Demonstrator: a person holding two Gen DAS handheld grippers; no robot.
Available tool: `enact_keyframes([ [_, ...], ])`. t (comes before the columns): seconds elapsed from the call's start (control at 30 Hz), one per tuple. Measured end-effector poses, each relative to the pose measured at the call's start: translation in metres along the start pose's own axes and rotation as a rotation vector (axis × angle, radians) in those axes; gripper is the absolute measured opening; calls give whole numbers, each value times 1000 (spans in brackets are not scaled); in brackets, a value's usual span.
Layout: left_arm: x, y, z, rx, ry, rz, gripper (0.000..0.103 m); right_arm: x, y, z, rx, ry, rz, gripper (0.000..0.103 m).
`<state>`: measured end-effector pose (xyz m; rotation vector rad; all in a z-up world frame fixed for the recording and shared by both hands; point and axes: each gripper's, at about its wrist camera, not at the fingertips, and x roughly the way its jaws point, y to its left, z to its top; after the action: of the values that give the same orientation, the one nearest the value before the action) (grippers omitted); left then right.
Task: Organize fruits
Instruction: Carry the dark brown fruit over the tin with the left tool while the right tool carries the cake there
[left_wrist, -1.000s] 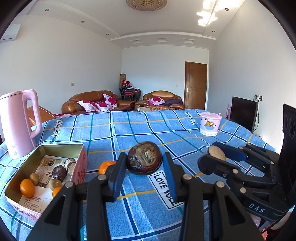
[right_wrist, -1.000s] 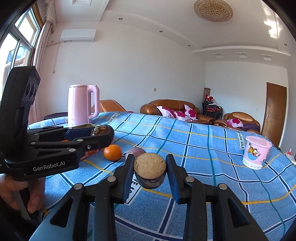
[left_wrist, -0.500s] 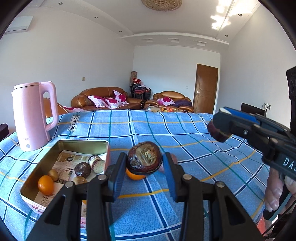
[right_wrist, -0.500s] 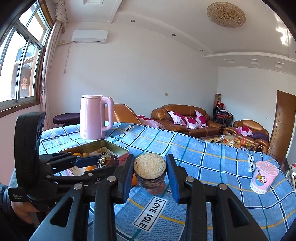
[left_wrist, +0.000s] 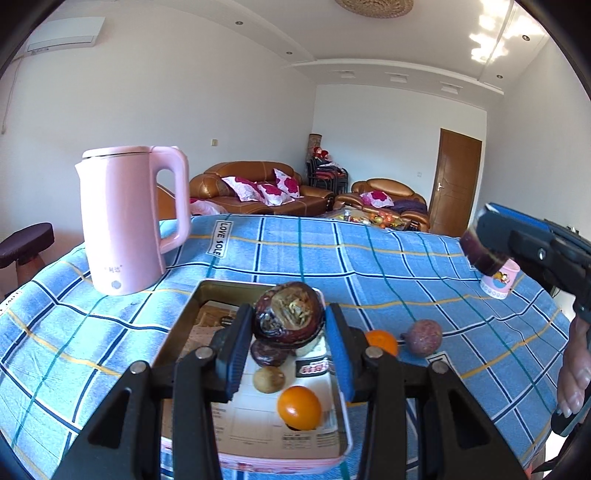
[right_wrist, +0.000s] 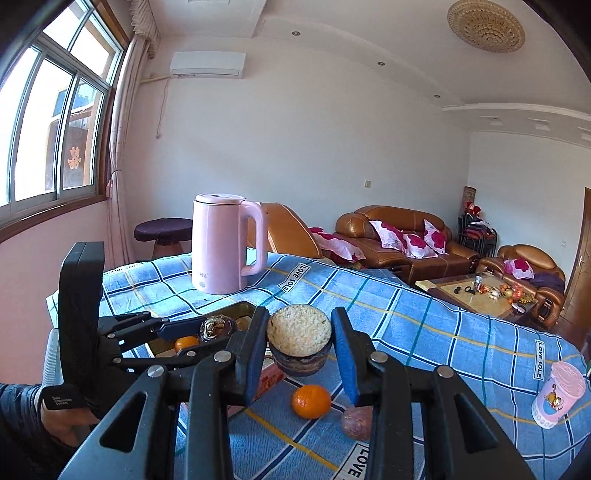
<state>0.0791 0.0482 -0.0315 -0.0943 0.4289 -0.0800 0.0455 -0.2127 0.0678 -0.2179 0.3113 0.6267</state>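
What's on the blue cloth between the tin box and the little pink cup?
An orange and a purple passion fruit lie on the cloth between the tin box and pink cup, shown in the left wrist view.

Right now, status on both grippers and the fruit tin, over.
Left gripper shut on passion fruit half, over the tin. Right gripper shut on the other half. Orange and whole passion fruit on the cloth. Nothing blocking.

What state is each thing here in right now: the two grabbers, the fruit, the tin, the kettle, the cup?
Left gripper: fingers shut on a dark fruit half, above the tin.
Right gripper: fingers shut on a pale-fleshed fruit half, held above the cloth.
Tin: open, holding fruit.
Orange: loose on the cloth.
Purple fruit: whole, loose on the cloth.
Pink kettle: upright, lid closed.
Pink cup: upright, lidded.
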Motion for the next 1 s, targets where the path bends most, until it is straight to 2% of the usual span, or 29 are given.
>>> enact_keyframes([
  [0.33,11,44,8,-29,43,86,42,43,15,-1,-10,48,55,37],
  [1.0,40,48,1,25,163,103,42,118,36,-34,31,187,129,37],
])
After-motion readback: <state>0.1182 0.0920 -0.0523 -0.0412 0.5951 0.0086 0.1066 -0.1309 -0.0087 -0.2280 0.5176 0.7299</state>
